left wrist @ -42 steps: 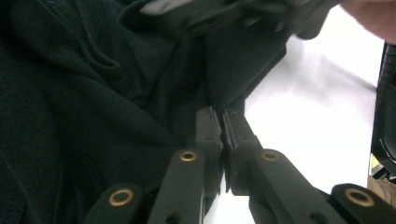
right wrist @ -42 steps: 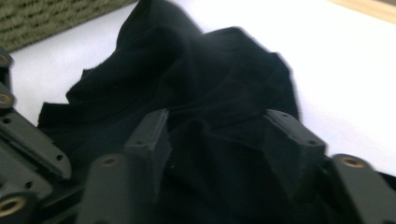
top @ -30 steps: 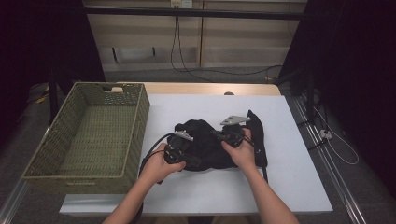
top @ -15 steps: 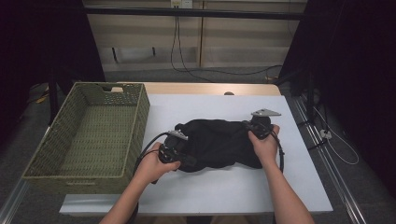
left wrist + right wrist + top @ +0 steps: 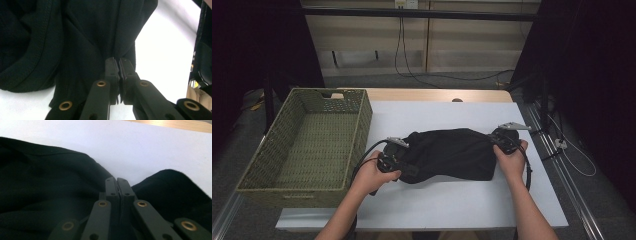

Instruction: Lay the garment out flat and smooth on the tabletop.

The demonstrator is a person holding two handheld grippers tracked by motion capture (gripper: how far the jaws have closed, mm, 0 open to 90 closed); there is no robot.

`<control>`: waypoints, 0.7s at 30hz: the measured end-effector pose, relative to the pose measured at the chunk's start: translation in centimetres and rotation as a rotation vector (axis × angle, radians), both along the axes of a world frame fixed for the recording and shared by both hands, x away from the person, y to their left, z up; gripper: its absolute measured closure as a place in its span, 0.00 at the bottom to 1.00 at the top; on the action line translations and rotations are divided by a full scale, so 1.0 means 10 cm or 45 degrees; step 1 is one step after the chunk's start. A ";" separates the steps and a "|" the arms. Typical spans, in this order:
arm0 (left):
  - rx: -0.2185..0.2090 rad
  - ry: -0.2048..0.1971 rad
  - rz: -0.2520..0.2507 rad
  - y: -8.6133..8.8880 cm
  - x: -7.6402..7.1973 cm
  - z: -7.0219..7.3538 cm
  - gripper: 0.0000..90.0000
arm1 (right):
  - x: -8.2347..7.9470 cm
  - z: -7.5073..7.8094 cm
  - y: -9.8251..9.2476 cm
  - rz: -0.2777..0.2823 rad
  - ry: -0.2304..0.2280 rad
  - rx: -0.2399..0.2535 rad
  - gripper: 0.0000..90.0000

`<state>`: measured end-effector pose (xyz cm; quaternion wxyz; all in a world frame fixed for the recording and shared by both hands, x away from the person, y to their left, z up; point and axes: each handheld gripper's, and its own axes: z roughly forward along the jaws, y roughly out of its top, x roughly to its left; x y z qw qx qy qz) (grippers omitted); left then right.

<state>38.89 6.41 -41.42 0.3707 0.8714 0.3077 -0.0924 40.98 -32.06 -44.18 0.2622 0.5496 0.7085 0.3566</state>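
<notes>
Black garment (image 5: 452,152) lies mid-table on the white table (image 5: 447,200), stretched out with its long axis running left-right across the high view. Left claw (image 5: 404,156) is clamped tight on cloth at its left end, right claw (image 5: 496,141) pinches the right end. Green woven basket (image 5: 277,182) sits just beside, to the left; nothing lies between it and the garment. Wooden strip (image 5: 437,95) beyond the white surface.
</notes>
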 end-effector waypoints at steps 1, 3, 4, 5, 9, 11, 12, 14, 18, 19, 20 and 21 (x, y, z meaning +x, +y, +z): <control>0.016 -0.010 0.009 0.01 0.01 0.00 0.96 | -0.01 0.00 0.00 0.007 -0.001 0.006 0.98; 0.014 -0.016 0.036 0.05 0.03 0.02 0.96 | -0.01 0.00 -0.01 0.014 -0.005 0.017 0.98; 0.007 -0.022 0.044 0.08 0.04 0.04 0.96 | -0.01 0.01 -0.01 0.021 -0.010 0.024 0.98; 0.021 -0.042 0.070 0.10 0.06 0.06 0.97 | -0.02 0.02 -0.01 0.036 -0.017 0.036 0.98; 0.026 -0.059 0.110 0.13 0.09 0.07 0.97 | -0.01 0.06 0.02 0.080 0.006 0.054 0.93; 0.035 -0.057 0.100 0.12 0.10 0.04 0.96 | -0.01 0.06 0.03 0.069 -0.003 0.036 0.81; 0.037 -0.054 0.100 0.11 0.11 0.03 0.96 | -0.01 0.07 0.03 0.080 -0.005 0.050 0.80; 0.042 -0.061 0.099 0.10 0.11 0.01 0.96 | -0.05 0.10 0.05 0.090 -0.012 0.051 0.71; 0.040 -0.092 0.114 0.04 0.11 0.01 0.95 | -0.19 0.20 0.12 0.147 -0.054 0.062 0.57; 0.041 -0.099 0.118 0.03 0.12 0.01 0.95 | -0.23 0.22 0.14 0.155 -0.061 0.061 0.53; 0.046 -0.101 0.125 0.02 0.12 0.01 0.95 | -0.26 0.24 0.17 0.161 -0.061 0.064 0.51; 0.048 -0.107 0.135 0.02 0.13 0.01 0.95 | -0.30 0.25 0.19 0.165 -0.070 0.071 0.49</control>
